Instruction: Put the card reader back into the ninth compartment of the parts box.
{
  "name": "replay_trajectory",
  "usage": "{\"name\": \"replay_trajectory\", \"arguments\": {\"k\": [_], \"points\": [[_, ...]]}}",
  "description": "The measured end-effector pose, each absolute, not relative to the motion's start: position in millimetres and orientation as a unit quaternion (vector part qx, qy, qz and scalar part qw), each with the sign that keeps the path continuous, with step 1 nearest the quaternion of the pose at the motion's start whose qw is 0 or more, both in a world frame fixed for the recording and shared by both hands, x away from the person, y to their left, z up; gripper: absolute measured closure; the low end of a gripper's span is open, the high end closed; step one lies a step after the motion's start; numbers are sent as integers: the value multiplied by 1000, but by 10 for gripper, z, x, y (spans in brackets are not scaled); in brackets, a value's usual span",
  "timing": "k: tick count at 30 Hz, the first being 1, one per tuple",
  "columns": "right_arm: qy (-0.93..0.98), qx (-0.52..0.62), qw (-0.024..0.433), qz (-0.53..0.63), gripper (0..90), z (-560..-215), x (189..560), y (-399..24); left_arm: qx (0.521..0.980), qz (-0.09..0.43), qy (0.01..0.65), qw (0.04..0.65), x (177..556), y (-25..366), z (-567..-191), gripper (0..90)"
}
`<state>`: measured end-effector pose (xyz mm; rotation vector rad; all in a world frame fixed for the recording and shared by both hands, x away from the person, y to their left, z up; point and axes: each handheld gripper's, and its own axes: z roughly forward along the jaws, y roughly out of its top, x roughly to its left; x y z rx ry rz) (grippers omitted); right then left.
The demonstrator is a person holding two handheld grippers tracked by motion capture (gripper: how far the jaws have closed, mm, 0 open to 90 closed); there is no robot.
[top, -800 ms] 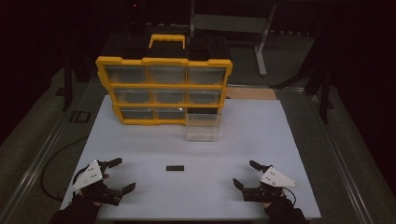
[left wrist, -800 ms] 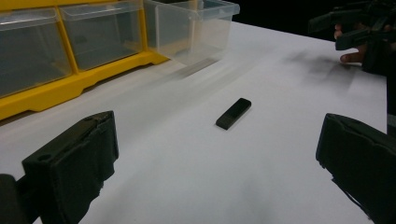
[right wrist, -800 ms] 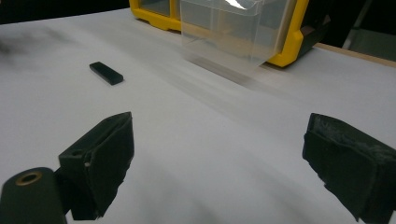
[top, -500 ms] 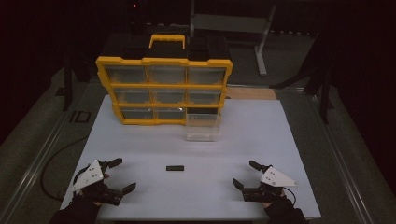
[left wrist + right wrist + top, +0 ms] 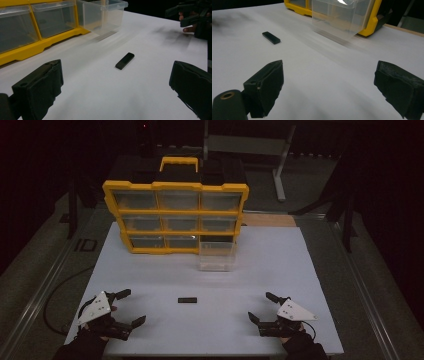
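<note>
A small flat black bar (image 5: 187, 300) lies on the white table (image 5: 150, 275), between my two grippers; it also shows as the black bar (image 5: 124, 60) and the black bar (image 5: 271, 37). My left gripper (image 5: 128, 307) rests near the front left, open and empty, jaws wide in the left gripper view (image 5: 117, 87). My right gripper (image 5: 265, 307) rests at the front right, also open and empty (image 5: 332, 85). A clear plastic drawer (image 5: 216, 254) stands pulled out in front of the yellow organizer (image 5: 175, 215), at its bottom right slot.
The yellow organizer with clear drawers stands at the table's back, a black and yellow handle (image 5: 178, 164) on top. A wooden board (image 5: 267, 220) lies behind the table at right. The surroundings are dark, with metal stand legs (image 5: 280, 185) beyond.
</note>
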<state>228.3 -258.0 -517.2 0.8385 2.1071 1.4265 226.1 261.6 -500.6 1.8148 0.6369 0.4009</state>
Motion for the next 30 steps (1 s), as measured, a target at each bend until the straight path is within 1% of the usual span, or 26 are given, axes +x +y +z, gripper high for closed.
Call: {"name": "replay_trajectory", "arguments": {"k": [9, 19, 30], "points": [[765, 302, 231, 519, 90, -5171, 2283, -2556, 770, 166, 270, 554, 2280, 2603, -4961, 4], [766, 299, 232, 520, 90, -5170, 2284, -2543, 774, 164, 257, 554, 2333, 2558, -4811, 4], [766, 298, 232, 521, 90, -5169, 2283, -2532, 788, 147, 244, 546, 2427, 2514, -4672, 4]]}}
